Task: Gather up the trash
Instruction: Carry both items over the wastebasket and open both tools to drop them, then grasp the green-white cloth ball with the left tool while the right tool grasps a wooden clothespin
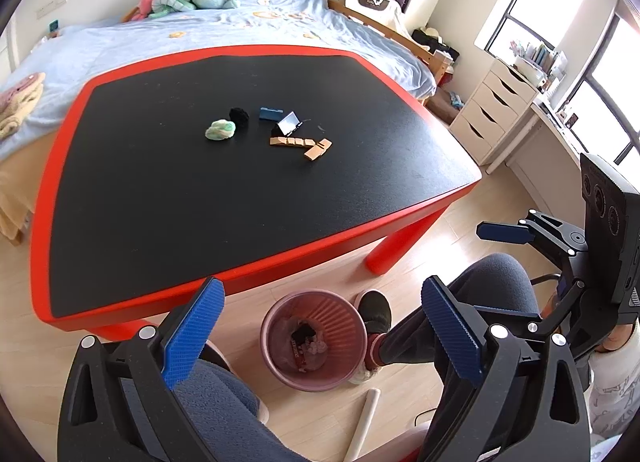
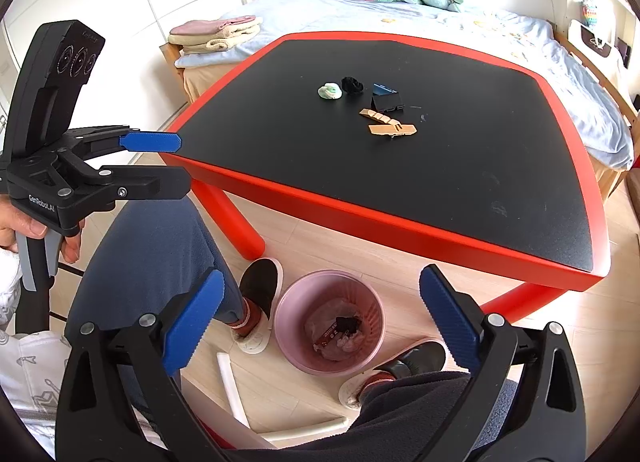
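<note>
A: Both jaws are seen spread wide and empty, the left gripper and right gripper poised above the pink bin, where wrappers lie.

B: Beyond the bin, on the red table, the green wad could be mistaken for a keepsake, or the wooden pieces binned wrongly.

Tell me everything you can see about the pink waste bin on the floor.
The round pink plastic waste bin stands upright on the light wooden floor, in front of the red-edged black table, between the seated person's two dark slippers. Its inner wall is ribbed, and a thin clear liner seems to sit inside. At the bottom lie crumpled wrappers, one dark and one red. Nothing grips it.
</note>
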`<act>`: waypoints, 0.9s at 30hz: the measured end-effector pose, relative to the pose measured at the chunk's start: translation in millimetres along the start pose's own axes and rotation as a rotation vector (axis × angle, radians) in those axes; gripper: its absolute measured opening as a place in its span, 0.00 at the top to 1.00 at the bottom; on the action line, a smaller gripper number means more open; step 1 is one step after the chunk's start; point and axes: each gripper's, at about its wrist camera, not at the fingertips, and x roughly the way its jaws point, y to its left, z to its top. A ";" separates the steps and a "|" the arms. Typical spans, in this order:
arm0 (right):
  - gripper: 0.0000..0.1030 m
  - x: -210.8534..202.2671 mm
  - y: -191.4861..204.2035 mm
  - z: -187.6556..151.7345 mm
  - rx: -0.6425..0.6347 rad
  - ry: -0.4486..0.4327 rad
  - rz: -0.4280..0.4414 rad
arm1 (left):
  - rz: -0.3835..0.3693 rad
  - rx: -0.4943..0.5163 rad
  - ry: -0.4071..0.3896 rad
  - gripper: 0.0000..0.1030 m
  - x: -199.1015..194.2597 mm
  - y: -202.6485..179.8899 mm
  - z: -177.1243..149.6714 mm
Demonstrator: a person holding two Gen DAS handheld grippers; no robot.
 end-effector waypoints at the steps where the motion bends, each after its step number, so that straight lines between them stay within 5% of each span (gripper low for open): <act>1: 0.06 0.4 -0.4 0.8 0.001 0.000 0.001 | 0.001 -0.002 -0.001 0.08 -0.1 1.0 0.2; 27: 0.06 31.2 -30.8 70.3 -0.001 -0.005 0.001 | 0.059 -0.065 -0.003 0.08 21.9 47.0 52.0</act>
